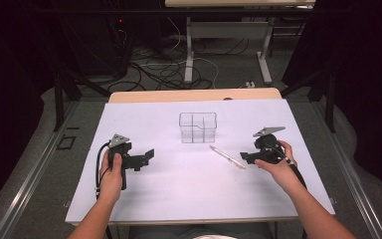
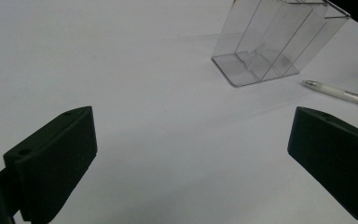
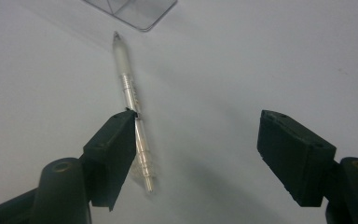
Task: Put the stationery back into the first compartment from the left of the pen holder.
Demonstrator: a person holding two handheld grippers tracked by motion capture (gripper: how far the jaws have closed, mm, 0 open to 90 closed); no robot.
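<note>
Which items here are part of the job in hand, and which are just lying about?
In the job:
- pen, lying on the sheet between the open right gripper jaws
- clear divided box, standing just beyond the pen

Lying about:
- cables on the floor
- table legs behind

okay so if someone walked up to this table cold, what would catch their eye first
Probably the clear plastic organizer, standing upright alone near the middle of the white table, its compartments empty. Next, the pale pen lying flat just in front and right of it, with the right gripper at its near end, jaws open and the pen beside one jaw. The left gripper sits open at the left, apart from both.
</note>
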